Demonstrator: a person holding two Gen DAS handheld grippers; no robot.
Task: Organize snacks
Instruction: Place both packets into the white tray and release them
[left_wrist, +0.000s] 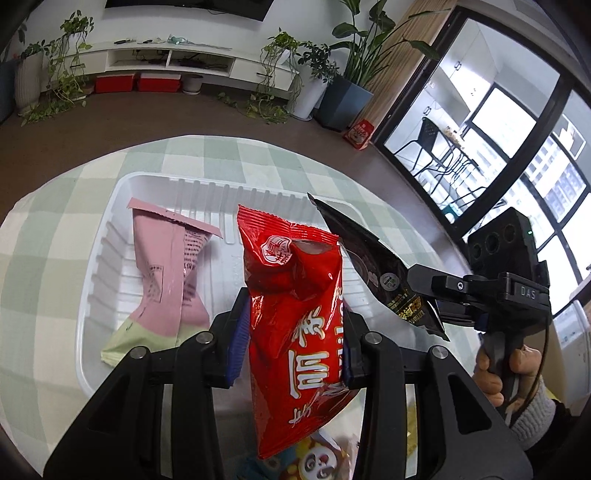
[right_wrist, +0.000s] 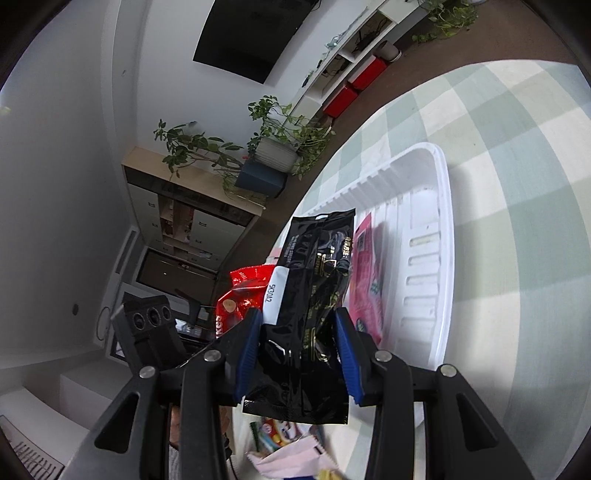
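My left gripper is shut on a red snack bag and holds it upright above the white tray. A pink snack packet lies in the tray's left part. My right gripper is shut on a black snack bag and holds it over the tray's near end. In the left wrist view the black bag and the right gripper hang over the tray's right side. The red bag shows left of the black one in the right wrist view.
The tray rests on a green and white checked tablecloth. More snack packets lie below the grippers near the table's front edge. Potted plants, red boxes and a glass door stand beyond the table.
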